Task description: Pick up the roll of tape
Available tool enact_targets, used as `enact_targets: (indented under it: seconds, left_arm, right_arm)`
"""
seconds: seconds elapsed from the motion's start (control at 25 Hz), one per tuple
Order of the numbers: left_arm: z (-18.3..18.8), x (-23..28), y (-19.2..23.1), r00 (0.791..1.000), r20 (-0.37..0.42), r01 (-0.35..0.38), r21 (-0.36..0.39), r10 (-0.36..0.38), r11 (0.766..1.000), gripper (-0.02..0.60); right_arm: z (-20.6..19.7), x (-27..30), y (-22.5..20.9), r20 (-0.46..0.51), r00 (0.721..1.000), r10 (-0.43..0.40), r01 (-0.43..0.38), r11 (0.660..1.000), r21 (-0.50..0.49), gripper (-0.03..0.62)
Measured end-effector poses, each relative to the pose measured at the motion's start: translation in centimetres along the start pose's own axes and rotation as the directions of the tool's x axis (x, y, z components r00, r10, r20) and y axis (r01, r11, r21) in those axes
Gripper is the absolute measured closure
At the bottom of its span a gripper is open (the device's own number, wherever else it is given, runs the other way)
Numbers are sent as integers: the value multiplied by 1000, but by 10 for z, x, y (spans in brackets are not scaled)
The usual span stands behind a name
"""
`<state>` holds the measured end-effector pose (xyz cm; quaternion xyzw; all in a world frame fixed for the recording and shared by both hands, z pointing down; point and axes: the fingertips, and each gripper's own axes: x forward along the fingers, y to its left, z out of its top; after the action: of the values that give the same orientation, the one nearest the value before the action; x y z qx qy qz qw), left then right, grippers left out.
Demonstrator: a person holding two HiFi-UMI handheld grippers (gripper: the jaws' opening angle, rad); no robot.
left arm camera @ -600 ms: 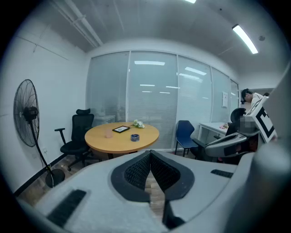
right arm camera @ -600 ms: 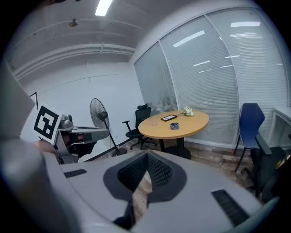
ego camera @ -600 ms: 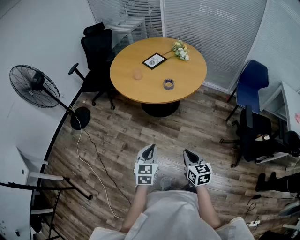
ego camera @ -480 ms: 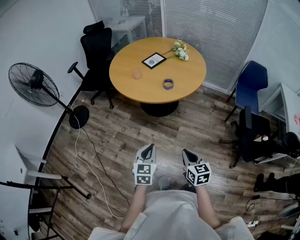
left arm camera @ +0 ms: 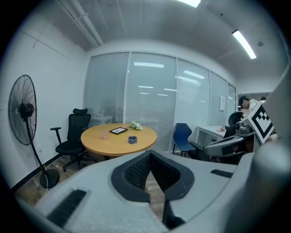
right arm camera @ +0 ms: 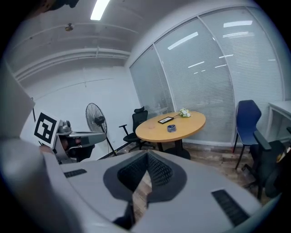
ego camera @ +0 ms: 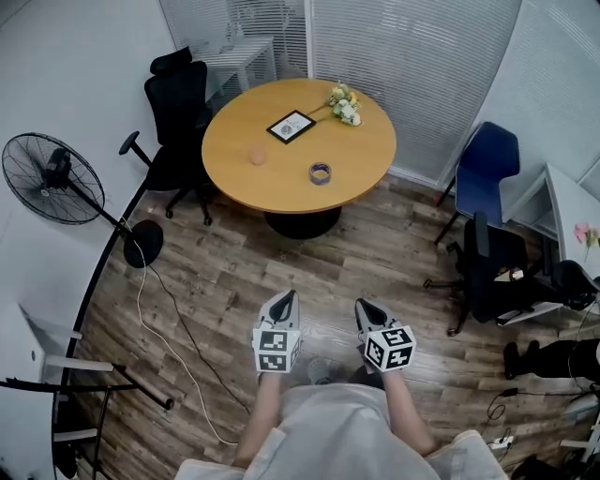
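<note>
Pinkish blob toward the left of the worktop is way too tiny to identify; framed picture on it is unreadable too.

One tape roll, one frame, one fan.

We see an evenly lit room, bright without being harsh. In the left gripper view a ceiling light strip glows almost white, and more lights show as pale streaks of glare on the glass wall. The right gripper view has a second ceiling strip overhead. From the head view the round surface throws only a soft shadow onto the wooden floor. Both gripper views bend straight lines into curves and darken to black at the corners. The left hand-held gripper and right hand-held gripper fill the foreground, soft and out of focus, while the far room is fairly sharp
</note>
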<state>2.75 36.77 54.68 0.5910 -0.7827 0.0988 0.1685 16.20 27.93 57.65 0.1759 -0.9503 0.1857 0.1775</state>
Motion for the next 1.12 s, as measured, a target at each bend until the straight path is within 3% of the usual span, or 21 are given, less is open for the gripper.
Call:
enact_targets:
  seconds: [0.2,0.48,0.52,0.8,1.0,1.12]
  left_arm:
    - [5,7,5,1000,26,10,-45,-9,999,572]
    - [-1,20,-7,999,-12,34,-35,-35,999,564]
    - [-1,22,-6,999,-15,33,-33,-34,999,553]
    - [4,46,13,999,-33,23,-36,-24,999,475]
    - [16,81,24,999,-42,26,-40,-28,999,445]
    - [23,111,30,997,-57,40,-41,-42,998,430]
  right_arm:
    - [0,-7,-2,-13,1000,-10,9,1000,-24,597]
    - [-8,-7,-13,-44,999,-18,16,999,-33,590]
    - [-8,-4,-13,-46,999,-12,10,1000,-29,549]
    - [7,34,-19,-46,999,27,-28,1000,-6,505]
    - [27,64,-34,-33,998,51,-50,998,31,503]
    - [42,84,-40,-27,993,119,-118,992,38,496]
